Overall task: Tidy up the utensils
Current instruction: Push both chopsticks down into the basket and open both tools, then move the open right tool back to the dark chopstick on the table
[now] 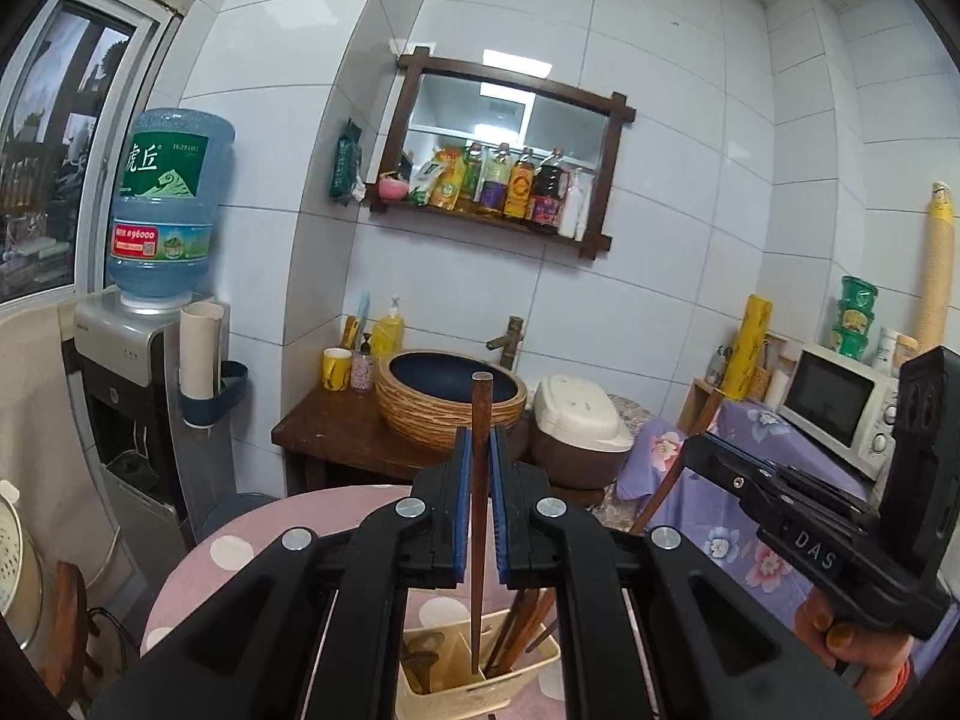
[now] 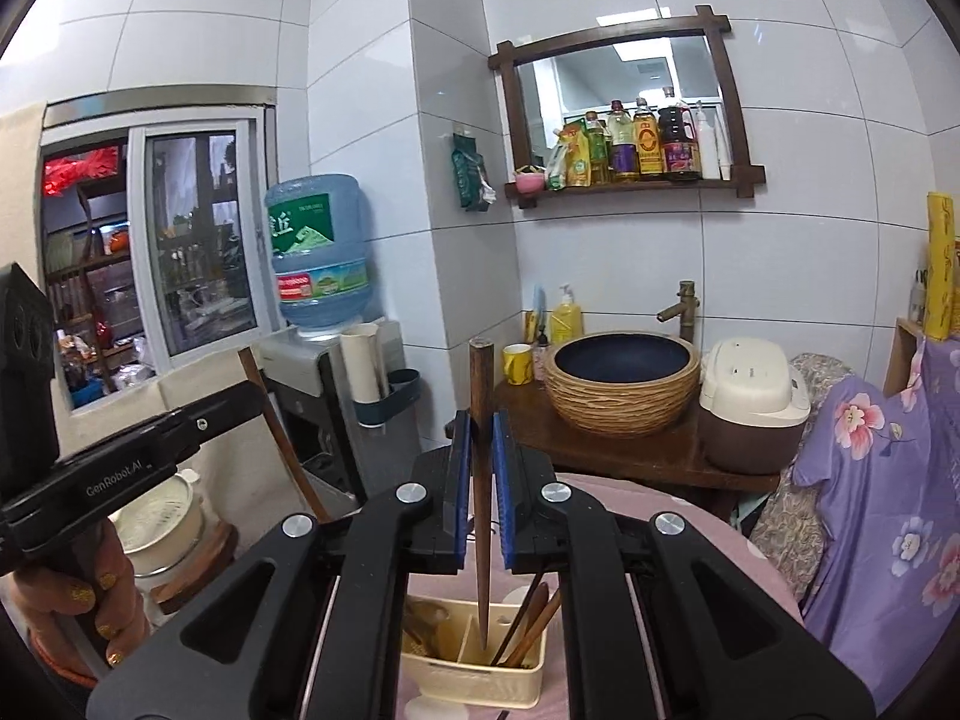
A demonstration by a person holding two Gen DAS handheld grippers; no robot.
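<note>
My left gripper (image 1: 479, 450) is shut on a dark wooden chopstick (image 1: 480, 420) that stands upright, its lower tip inside the cream utensil holder (image 1: 528, 669) on the pink dotted table. My right gripper (image 2: 478, 438) is shut on another wooden chopstick (image 2: 481, 378), held upright with its pointed tip over the same holder (image 2: 474, 681). The holder has compartments: wooden spoons on the left, several chopsticks on the right. Each gripper shows in the other's view: the right one at right (image 1: 708, 450), the left one at left (image 2: 240, 402).
The round pink dotted table (image 1: 228, 552) bears the holder. Behind it stand a wooden stand with a woven basin (image 1: 450, 396), a rice cooker (image 1: 579, 414), a water dispenser (image 1: 138, 372) at left and a microwave (image 1: 840, 408) on a purple floral cloth at right.
</note>
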